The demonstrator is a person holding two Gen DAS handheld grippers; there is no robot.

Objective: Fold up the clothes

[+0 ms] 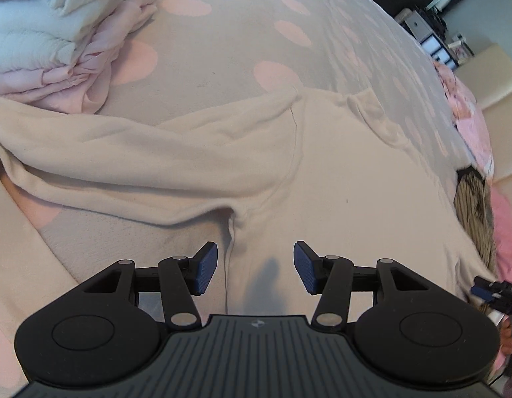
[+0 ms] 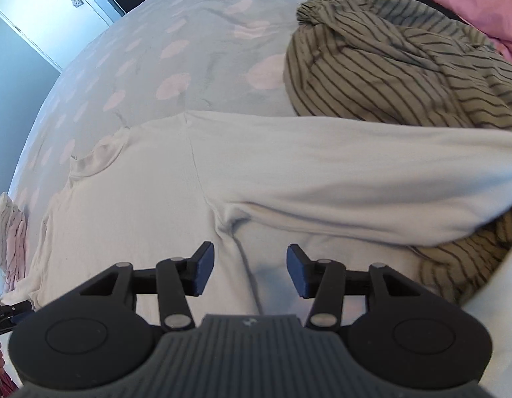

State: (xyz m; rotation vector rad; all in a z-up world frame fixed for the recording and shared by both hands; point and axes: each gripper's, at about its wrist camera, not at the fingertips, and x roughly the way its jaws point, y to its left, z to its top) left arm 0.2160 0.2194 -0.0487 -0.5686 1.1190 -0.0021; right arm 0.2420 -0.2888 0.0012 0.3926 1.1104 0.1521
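Observation:
A cream long-sleeved top (image 1: 322, 172) lies spread flat on the bed, collar away from me; it also shows in the right wrist view (image 2: 139, 199). My left gripper (image 1: 256, 268) is open and empty, just above the top's left armpit seam, with the left sleeve (image 1: 123, 152) stretching to the left. My right gripper (image 2: 250, 270) is open and empty, just above the right armpit, with the right sleeve (image 2: 372, 172) stretching to the right. The right gripper also shows at the edge of the left wrist view (image 1: 494, 293).
The bed has a grey cover with pink dots (image 1: 222, 43). A pile of folded pink and white clothes (image 1: 56, 43) sits at the far left. A crumpled olive striped shirt (image 2: 405, 66) lies at the right, partly under the sleeve. A pink pillow (image 2: 471, 0) lies beyond.

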